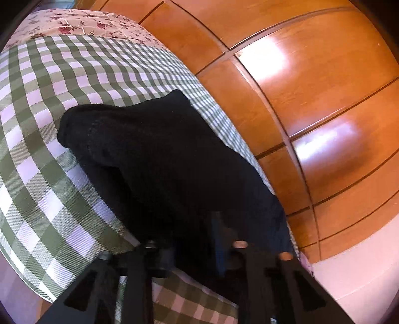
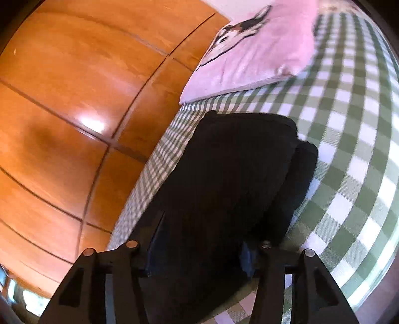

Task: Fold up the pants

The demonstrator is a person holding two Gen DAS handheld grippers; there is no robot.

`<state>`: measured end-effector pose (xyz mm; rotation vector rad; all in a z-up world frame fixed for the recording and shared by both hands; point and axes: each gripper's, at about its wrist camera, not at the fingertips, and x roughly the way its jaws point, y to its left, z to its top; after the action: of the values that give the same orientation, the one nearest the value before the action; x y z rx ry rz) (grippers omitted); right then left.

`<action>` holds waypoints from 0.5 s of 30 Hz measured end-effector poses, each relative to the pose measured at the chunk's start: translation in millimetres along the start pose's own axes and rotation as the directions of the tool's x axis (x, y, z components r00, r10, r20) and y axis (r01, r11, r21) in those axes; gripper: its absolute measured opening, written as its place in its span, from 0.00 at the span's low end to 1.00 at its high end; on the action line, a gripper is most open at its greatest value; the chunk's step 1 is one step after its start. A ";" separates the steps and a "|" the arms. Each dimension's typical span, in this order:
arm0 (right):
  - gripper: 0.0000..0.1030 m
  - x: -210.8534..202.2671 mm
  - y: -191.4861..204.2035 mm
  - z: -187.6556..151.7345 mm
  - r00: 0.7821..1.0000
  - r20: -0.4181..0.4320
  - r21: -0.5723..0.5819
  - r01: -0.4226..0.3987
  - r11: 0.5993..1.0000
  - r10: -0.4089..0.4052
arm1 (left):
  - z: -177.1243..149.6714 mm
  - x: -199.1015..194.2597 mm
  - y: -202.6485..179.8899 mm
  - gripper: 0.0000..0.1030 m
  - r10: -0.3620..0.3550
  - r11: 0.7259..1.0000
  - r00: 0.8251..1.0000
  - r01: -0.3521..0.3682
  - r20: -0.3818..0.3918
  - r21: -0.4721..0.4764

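Note:
Black pants [image 1: 159,154] lie bunched on a green-and-white checked bedsheet [image 1: 49,104]. In the left wrist view the cloth runs down between the fingers of my left gripper [image 1: 194,251], whose jaws stand apart around it. In the right wrist view the same pants [image 2: 224,174] stretch away from my right gripper [image 2: 199,251], whose jaws also stand apart with the dark cloth filling the gap between them. The fingertips are dark against the cloth and hard to make out. The pants show a folded layer at the far end [image 2: 301,169].
A wooden panelled wardrobe [image 1: 311,112] stands close beside the bed's edge. A pink pillow with a dog print [image 2: 256,47] lies at the head of the bed. A floral cover [image 1: 82,23] lies at the far end in the left wrist view.

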<state>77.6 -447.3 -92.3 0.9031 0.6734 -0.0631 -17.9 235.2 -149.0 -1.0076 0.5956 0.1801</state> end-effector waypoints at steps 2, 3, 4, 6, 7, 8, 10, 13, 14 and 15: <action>0.21 -0.5 6.4 2.7 0.997 0.000 -0.055 0.074 0.996 -0.074 | 1.6 0.4 -2.1 0.07 0.006 1.000 1.000 -0.006 -0.004 0.014; 0.08 -0.6 5.6 3.5 0.996 0.001 -0.068 0.092 0.993 -0.092 | 1.4 -0.1 -3.8 0.07 0.010 1.000 1.000 -0.010 -0.001 0.025; 0.08 -5.1 4.4 5.0 0.996 -0.002 -0.076 0.090 0.993 -0.090 | 2.3 -3.4 -6.3 0.07 0.011 0.999 1.000 -0.011 0.005 0.044; 0.08 -17.0 7.4 6.9 0.999 0.018 -0.073 0.047 0.996 -0.046 | 3.2 -9.6 -10.9 0.07 0.008 0.997 1.000 -0.009 0.017 0.078; 0.08 -25.3 9.7 6.4 0.999 0.039 -0.088 0.038 0.995 -0.035 | 3.2 -10.3 -11.5 0.07 0.014 0.996 1.000 -0.015 0.014 0.093; 0.08 -32.8 12.7 5.4 0.998 0.059 -0.110 0.038 0.993 -0.032 | 2.7 -8.7 -12.5 0.07 0.035 0.993 0.999 -0.035 0.003 0.115; 0.08 -38.5 12.8 2.0 0.995 0.071 -0.132 0.071 0.989 -0.062 | 1.0 -3.7 -12.2 0.08 0.072 0.988 0.997 -0.069 -0.023 0.135; 0.10 -17.5 1.2 -5.2 0.982 -0.003 -0.152 0.184 0.971 -0.187 | -4.5 -6.9 -9.4 0.12 0.084 0.989 0.996 -0.080 -0.028 0.128; 0.11 -15.2 0.0 -8.4 0.981 -0.005 -0.165 0.192 0.967 -0.195 | -5.5 -10.6 -9.5 0.16 0.090 0.989 0.996 -0.087 -0.023 0.124; 0.16 -18.2 1.5 -10.3 0.981 0.016 -0.181 0.192 0.964 -0.193 | -6.7 -19.7 -10.0 0.17 0.098 0.988 0.995 -0.098 0.000 0.117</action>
<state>58.4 -442.8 -85.4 0.6601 0.7546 -0.1718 -32.7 226.7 -133.4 -0.8663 0.6544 0.2266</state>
